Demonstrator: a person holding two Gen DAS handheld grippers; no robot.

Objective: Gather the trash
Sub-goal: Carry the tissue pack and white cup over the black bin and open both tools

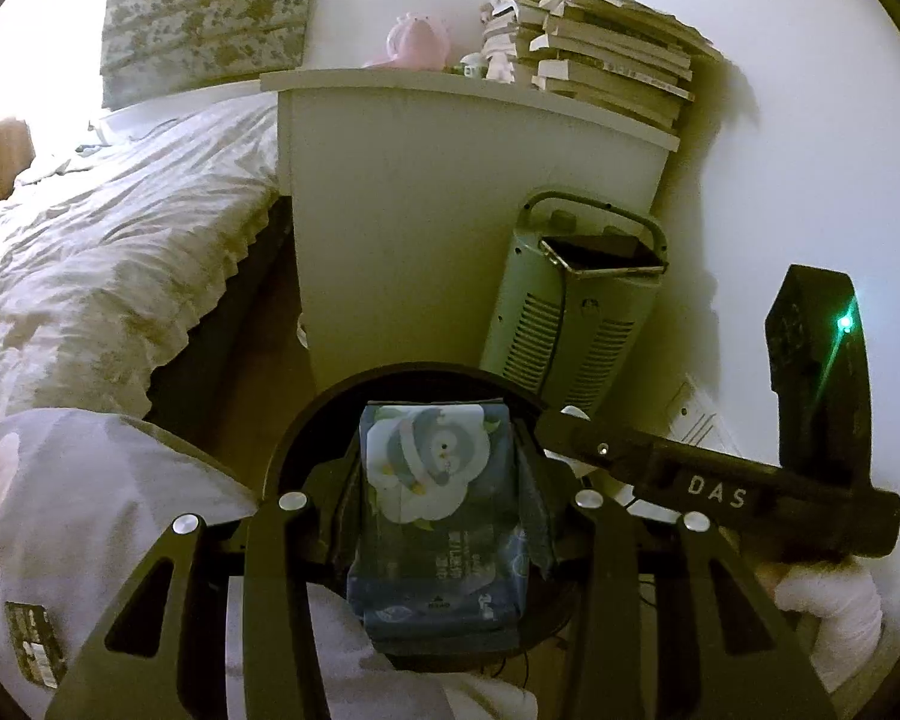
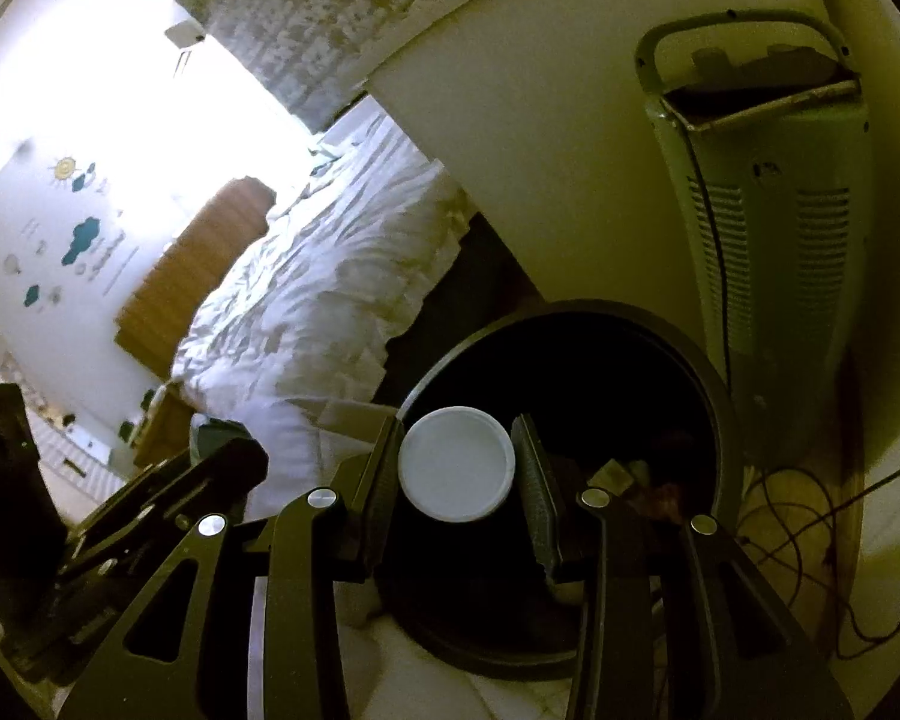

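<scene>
Left gripper (image 1: 438,516): pointed downward, jaws closed on a packet (image 1: 438,498).
Right gripper (image 2: 457,465): pointed downward, jaws closed on a cup (image 2: 456,463).

We see a rumpled bed (image 1: 108,228) beside a white nightstand (image 1: 450,228) bearing stacked books (image 1: 612,54) and a pink toy (image 1: 417,42); a pale-green heater (image 1: 576,306) stands near.

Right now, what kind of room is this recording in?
Most likely a bedroom: a bed with rumpled bedding, a white bedside cabinet carrying stacked books and a pink plush toy, and a black trash bin beside it.
</scene>
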